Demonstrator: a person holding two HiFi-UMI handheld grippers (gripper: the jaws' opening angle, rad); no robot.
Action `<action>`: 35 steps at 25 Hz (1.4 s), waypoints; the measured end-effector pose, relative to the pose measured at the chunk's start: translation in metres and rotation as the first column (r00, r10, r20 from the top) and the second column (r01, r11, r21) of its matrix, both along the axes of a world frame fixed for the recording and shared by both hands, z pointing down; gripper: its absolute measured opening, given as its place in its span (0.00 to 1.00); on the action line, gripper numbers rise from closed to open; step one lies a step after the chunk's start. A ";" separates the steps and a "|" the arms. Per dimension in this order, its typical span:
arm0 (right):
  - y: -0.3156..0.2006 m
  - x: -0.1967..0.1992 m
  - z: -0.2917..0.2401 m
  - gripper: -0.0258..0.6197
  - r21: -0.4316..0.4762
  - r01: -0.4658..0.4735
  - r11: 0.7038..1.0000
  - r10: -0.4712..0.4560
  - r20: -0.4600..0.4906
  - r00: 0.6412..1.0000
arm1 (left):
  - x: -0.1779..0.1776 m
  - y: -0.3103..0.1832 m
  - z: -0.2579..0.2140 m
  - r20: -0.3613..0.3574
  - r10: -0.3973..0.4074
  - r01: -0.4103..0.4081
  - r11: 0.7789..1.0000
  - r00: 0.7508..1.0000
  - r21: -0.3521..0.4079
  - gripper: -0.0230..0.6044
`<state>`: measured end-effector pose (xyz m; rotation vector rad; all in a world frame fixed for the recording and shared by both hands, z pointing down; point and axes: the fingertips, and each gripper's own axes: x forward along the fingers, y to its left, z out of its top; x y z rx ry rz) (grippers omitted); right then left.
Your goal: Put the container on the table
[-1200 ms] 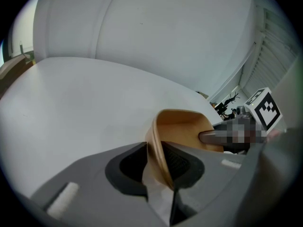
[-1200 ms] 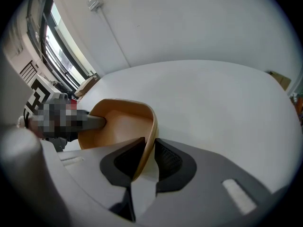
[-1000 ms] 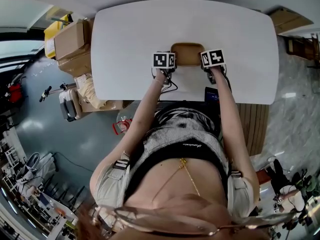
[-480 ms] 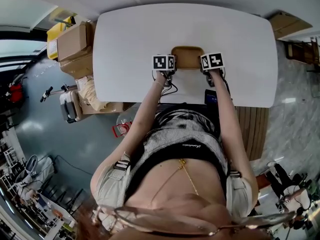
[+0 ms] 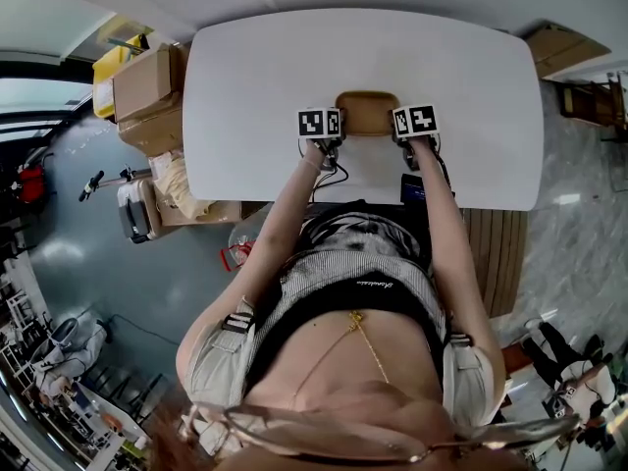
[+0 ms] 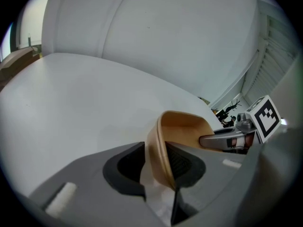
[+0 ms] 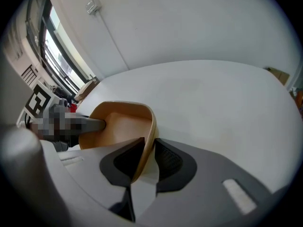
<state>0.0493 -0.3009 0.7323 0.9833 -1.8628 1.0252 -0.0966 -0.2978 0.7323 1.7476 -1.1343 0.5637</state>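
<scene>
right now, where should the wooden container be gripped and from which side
On the container, the thin side walls, one jaw inside, one outside, from above: it is open-topped and shallow. The left gripper and right gripper hold opposite walls so.

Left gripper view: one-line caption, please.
Left gripper clamps one wall of the tan container, right gripper the opposite wall, white table beyond.

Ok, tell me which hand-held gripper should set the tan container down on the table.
Neither alone, probably. The left hand-held gripper clamps the left wall of the container and the right hand-held gripper clamps its right wall, mirrored over the table, so lowering with both together looks safest.
</scene>
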 end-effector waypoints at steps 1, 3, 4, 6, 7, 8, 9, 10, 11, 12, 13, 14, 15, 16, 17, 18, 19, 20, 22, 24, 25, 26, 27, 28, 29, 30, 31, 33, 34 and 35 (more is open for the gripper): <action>0.000 0.000 0.000 0.18 0.000 -0.022 1.000 0.022 0.015 1.000 | -0.001 0.000 0.000 -0.003 -0.008 0.008 1.000 1.000 0.003 0.21; -0.001 0.001 -0.001 0.19 0.000 -0.055 0.998 0.055 0.038 0.998 | -0.002 0.000 -0.001 0.000 -0.013 0.013 1.000 1.000 0.010 0.23; -0.001 0.002 -0.002 0.20 0.003 -0.060 0.998 0.060 0.040 0.997 | -0.001 0.000 -0.002 0.003 -0.006 0.006 1.000 1.000 0.014 0.23; 0.000 0.004 -0.003 0.21 0.013 -0.050 0.999 0.049 0.024 0.998 | 0.002 0.002 -0.006 0.004 0.014 -0.014 1.000 1.000 0.020 0.26; 0.001 0.005 -0.004 0.21 0.016 -0.039 0.999 0.039 0.016 0.999 | 0.003 0.002 -0.009 0.004 0.021 -0.021 0.999 1.000 0.026 0.27; 0.002 0.005 -0.004 0.24 0.017 -0.030 0.999 0.029 0.010 1.000 | 0.004 0.003 -0.012 0.003 0.025 -0.026 0.999 1.000 0.034 0.27; 0.003 0.006 -0.005 0.27 0.018 -0.021 1.000 0.021 0.007 1.000 | 0.005 0.002 -0.015 0.001 0.029 -0.029 0.999 1.000 0.041 0.27; 0.003 0.006 -0.007 0.30 0.021 -0.014 1.000 0.014 0.006 1.000 | 0.005 0.002 -0.018 0.001 0.032 -0.032 0.998 0.999 0.048 0.29; 0.003 0.006 -0.009 0.32 0.028 -0.009 1.000 0.009 0.006 1.000 | 0.005 0.002 -0.021 0.001 0.034 -0.034 0.998 0.999 0.055 0.29; 0.003 0.006 -0.012 0.33 0.036 -0.005 0.999 0.005 0.006 1.000 | 0.005 0.002 -0.024 0.002 0.034 -0.034 0.997 0.999 0.063 0.30; 0.002 0.006 -0.015 0.35 0.046 -0.001 0.999 0.001 0.007 1.000 | 0.004 0.002 -0.026 0.003 0.032 -0.032 0.997 0.999 0.071 0.31; 0.002 0.006 -0.018 0.36 0.056 0.002 0.998 -0.002 0.011 1.000 | 0.004 0.003 -0.028 0.004 0.029 -0.029 0.996 1.000 0.079 0.33; 0.001 0.006 -0.021 0.36 0.066 0.004 0.998 -0.005 0.018 1.000 | 0.003 0.003 -0.031 0.002 0.026 -0.026 0.996 1.000 0.087 0.34; 0.001 0.005 -0.024 0.38 0.074 0.005 0.997 -0.007 0.029 1.000 | 0.003 0.004 -0.034 0.001 0.025 -0.025 0.995 1.000 0.095 0.35; 0.001 0.005 -0.027 0.40 0.080 0.004 0.997 -0.007 0.039 0.999 | 0.004 0.004 -0.037 0.001 0.025 -0.025 0.994 1.000 0.104 0.35; 0.001 0.006 -0.030 0.41 0.083 0.002 0.997 -0.006 0.046 0.999 | 0.004 0.005 -0.039 0.003 0.025 -0.026 0.993 1.000 0.111 0.36; 0.002 0.008 -0.032 0.42 0.086 0.002 0.996 -0.006 0.046 0.999 | 0.005 0.005 -0.042 0.004 0.026 -0.026 0.993 1.000 0.118 0.37; 0.003 0.009 -0.034 0.42 0.090 0.004 0.996 -0.008 0.043 0.999 | 0.006 0.006 -0.044 0.004 0.027 -0.027 0.992 1.000 0.125 0.38; 0.005 0.010 -0.038 0.43 0.099 0.010 0.995 -0.014 0.040 0.999 | 0.008 0.008 -0.049 0.001 0.030 -0.030 0.990 1.000 0.139 0.40; 0.007 0.009 -0.041 0.44 0.100 0.012 0.995 -0.017 0.050 0.999 | 0.009 0.009 -0.054 -0.003 0.034 -0.033 0.987 0.999 0.156 0.40; 0.009 0.008 -0.043 0.44 0.101 0.012 0.995 -0.018 0.054 0.998 | 0.009 0.009 -0.056 -0.005 0.034 -0.033 0.986 0.999 0.163 0.40; 0.010 0.007 -0.044 0.44 0.103 0.013 0.995 -0.019 0.057 0.998 | 0.010 0.009 -0.057 -0.005 0.033 -0.031 0.985 0.999 0.168 0.40; 0.011 0.006 -0.045 0.44 0.106 0.015 0.994 -0.021 0.059 0.998 | 0.009 0.010 -0.058 -0.005 0.032 -0.031 0.985 0.999 0.171 0.40; 0.011 0.005 -0.046 0.44 0.109 0.016 0.994 -0.023 0.060 0.998 | 0.009 0.010 -0.059 -0.003 0.033 -0.032 0.984 0.999 0.173 0.40; 0.012 0.003 -0.048 0.44 0.113 0.018 0.993 -0.026 0.063 0.998 | 0.008 0.011 -0.060 -0.001 0.033 -0.033 0.984 0.999 0.176 0.40; 0.012 0.002 -0.049 0.44 0.117 0.019 0.993 -0.027 0.066 0.997 | 0.007 0.011 -0.062 0.002 0.033 -0.033 0.983 0.999 0.180 0.40; 0.013 0.002 -0.051 0.44 0.121 0.019 0.993 -0.028 0.070 0.997 | 0.007 0.012 -0.064 0.004 0.032 -0.032 0.982 0.999 0.184 0.40; 0.015 0.002 -0.054 0.44 0.128 0.016 0.992 -0.027 0.080 0.996 | 0.007 0.014 -0.069 0.008 0.029 -0.031 0.980 1.000 0.194 0.40; 0.016 0.002 -0.056 0.43 0.132 0.015 0.991 -0.027 0.086 0.996 | 0.007 0.015 -0.071 0.012 0.029 -0.031 0.979 0.999 0.200 0.40; 0.017 0.001 -0.059 0.41 0.136 0.014 0.991 -0.027 0.094 0.995 | 0.007 0.015 -0.073 0.017 0.031 -0.034 0.978 0.999 0.207 0.40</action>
